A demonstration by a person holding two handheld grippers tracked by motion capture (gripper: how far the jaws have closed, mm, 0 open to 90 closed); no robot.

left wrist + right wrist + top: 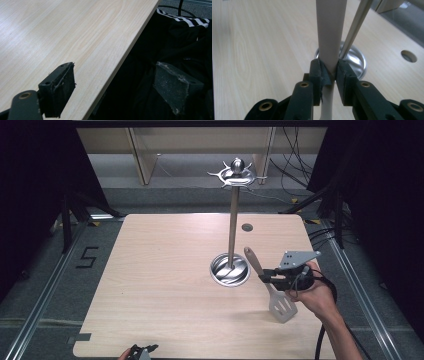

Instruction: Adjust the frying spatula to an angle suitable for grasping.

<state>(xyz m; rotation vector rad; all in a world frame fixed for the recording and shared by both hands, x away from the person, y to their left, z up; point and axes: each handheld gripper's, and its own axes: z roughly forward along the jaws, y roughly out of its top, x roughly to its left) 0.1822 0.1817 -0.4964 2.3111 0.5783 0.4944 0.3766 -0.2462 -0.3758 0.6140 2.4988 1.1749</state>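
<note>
One smooth beige slotted spatula (276,292) beside a steel stand (231,225).

Even overhead light brightens the table (165,285), surroundings dark, glare on the steel base (229,269), close handle blurred

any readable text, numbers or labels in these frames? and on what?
"5": black digit marked on the grey floor left of the table, high view.
No print or brand can be read on the spatula, the utensil stand, or the right gripper.
</note>
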